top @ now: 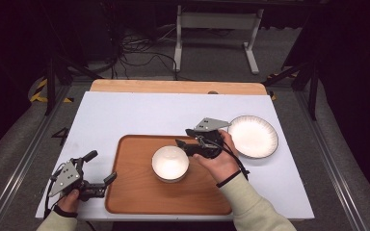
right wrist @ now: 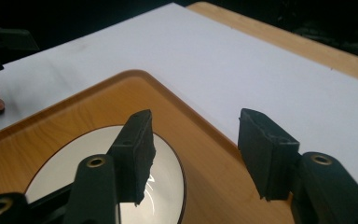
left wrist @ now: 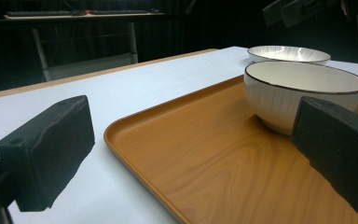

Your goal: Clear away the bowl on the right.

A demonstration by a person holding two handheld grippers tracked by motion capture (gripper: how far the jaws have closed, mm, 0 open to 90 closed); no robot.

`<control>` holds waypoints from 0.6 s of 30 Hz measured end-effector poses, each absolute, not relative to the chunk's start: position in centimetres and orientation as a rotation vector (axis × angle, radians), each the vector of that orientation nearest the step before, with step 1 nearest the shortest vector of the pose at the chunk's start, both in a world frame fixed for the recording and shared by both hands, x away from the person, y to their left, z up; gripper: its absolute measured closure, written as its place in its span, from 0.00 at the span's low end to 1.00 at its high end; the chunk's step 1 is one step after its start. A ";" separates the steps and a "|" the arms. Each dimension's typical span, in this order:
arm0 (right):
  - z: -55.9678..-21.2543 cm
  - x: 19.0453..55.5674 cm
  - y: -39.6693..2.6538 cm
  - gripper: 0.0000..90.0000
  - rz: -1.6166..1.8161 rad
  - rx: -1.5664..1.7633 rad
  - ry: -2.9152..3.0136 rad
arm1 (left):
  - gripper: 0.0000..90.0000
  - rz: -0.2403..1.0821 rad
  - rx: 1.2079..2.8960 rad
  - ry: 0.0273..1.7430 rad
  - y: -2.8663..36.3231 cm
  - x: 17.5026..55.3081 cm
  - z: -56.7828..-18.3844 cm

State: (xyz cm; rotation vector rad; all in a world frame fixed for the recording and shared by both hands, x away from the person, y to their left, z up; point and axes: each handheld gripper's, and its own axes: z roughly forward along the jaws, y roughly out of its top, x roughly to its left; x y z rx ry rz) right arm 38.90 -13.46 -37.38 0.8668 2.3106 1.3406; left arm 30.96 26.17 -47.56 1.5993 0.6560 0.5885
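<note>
Right hand-held gripper (top: 184,138) open above bowl (top: 170,163), tray (top: 135,192) beneath, plate (top: 253,136) nearby

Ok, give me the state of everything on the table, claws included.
Bowl: upright, empty, on tray, released.
Tray: flat on the table.
Plate: empty, on the table right of tray.
Right claw: open above bowl's rim, holding nothing.
Left claw: open, empty, by tray's left edge.

white bowl (top: 170,163) with dark rim; wood-grain brown tray (top: 135,187); white plate (top: 253,136)
</note>
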 end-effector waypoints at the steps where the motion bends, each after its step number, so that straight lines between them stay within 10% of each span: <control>1: -37.3 38.8 -13.6 0.50 1.353 0.850 2.303 | 0.00 0.588 1.602 0.655 26.2 31.0 -47.5; 18: -36.5 37.7 -15.3 0.35 1.563 0.566 2.184 | 0.00 0.589 1.605 0.654 26.2 31.0 -47.5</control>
